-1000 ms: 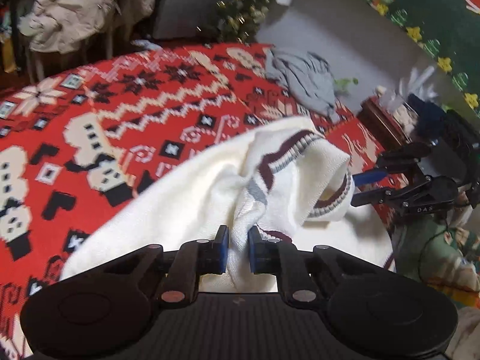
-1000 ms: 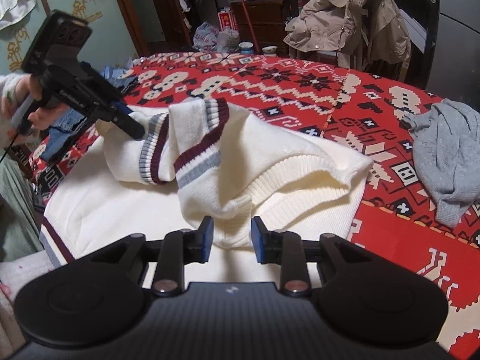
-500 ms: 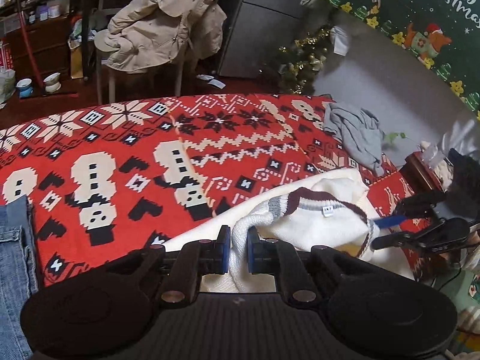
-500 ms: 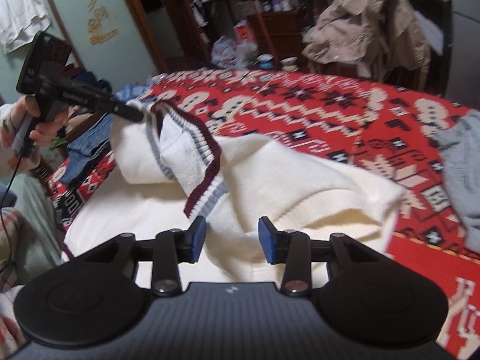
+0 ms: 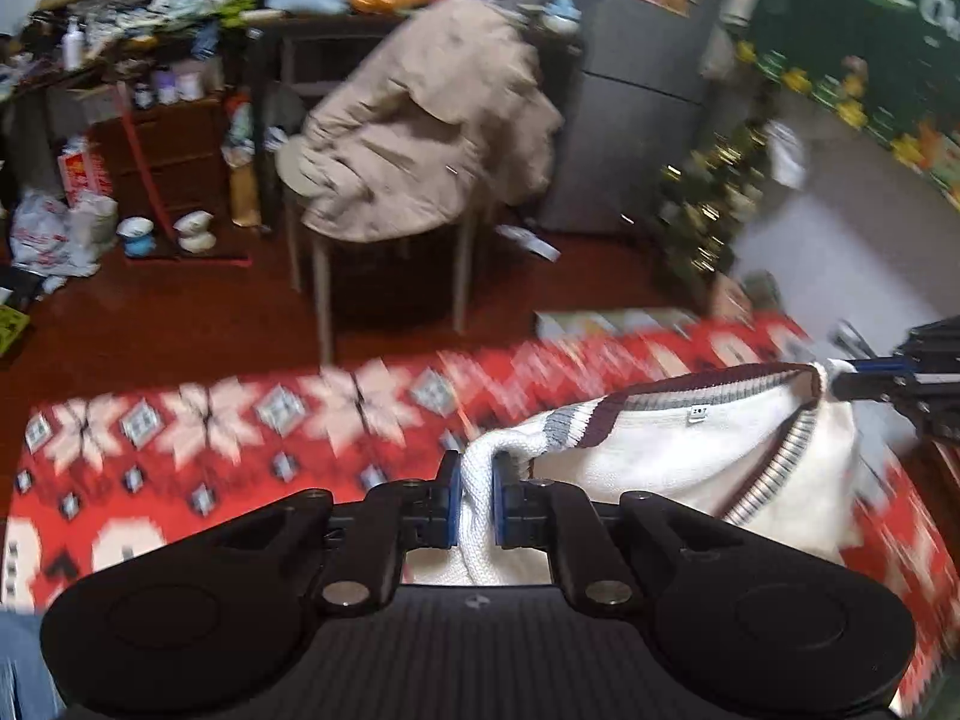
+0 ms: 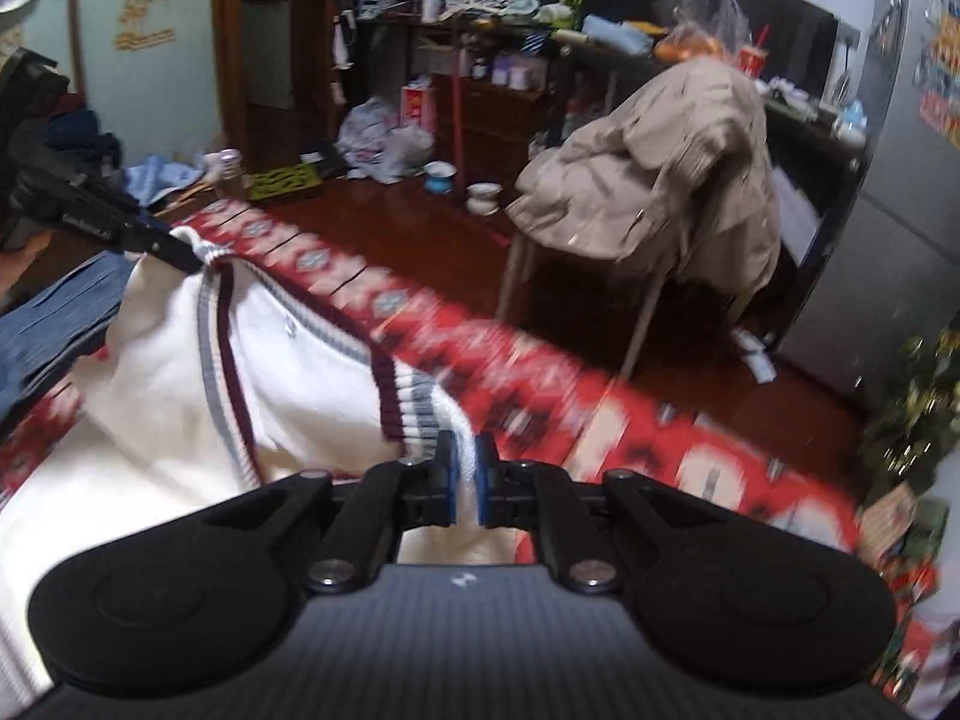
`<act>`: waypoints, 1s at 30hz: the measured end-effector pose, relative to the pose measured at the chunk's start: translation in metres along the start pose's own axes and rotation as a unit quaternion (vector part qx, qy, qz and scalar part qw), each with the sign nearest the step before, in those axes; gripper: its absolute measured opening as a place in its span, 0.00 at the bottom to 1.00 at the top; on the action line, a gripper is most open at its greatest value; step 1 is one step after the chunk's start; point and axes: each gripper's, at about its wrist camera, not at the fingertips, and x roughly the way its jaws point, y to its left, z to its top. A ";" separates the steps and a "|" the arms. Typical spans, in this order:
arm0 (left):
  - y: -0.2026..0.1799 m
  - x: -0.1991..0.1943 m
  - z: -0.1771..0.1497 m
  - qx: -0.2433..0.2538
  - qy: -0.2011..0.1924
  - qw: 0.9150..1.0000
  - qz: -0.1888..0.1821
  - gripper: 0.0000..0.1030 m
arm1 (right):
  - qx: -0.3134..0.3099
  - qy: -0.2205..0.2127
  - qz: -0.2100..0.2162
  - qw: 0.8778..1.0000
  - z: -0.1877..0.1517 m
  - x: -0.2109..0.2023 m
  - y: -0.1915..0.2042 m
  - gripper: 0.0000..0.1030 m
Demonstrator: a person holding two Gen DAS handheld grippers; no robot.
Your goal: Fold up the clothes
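While both grippers pinch the cream sweater (image 5: 690, 468) at its shoulders, left gripper (image 5: 477, 507) and right gripper (image 6: 465, 480) hold it stretched above the red blanket (image 5: 210, 438). Thick knit might slip from a clamp if pulled sideways, spoiling the fold.

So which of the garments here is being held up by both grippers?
The cream knit sweater with maroon-and-grey trim. Left gripper and right gripper pinch its shoulders, unlike the beige coat draped on the chair.
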 end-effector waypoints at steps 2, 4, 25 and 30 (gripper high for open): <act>0.007 0.020 0.019 0.002 -0.008 1.000 0.016 0.09 | -0.027 0.002 -0.028 0.999 0.024 0.026 -0.009 0.06; 0.015 0.039 0.035 0.002 -0.011 1.000 0.025 0.09 | -0.033 0.009 -0.047 0.998 0.043 0.054 -0.021 0.06; 0.073 0.124 0.041 -0.066 0.053 0.996 0.010 0.48 | 0.116 0.059 -0.010 0.991 0.030 0.236 -0.112 0.42; 0.079 0.089 0.040 -0.091 0.026 0.996 -0.001 0.62 | 0.152 0.027 -0.003 0.988 0.034 0.211 -0.130 0.70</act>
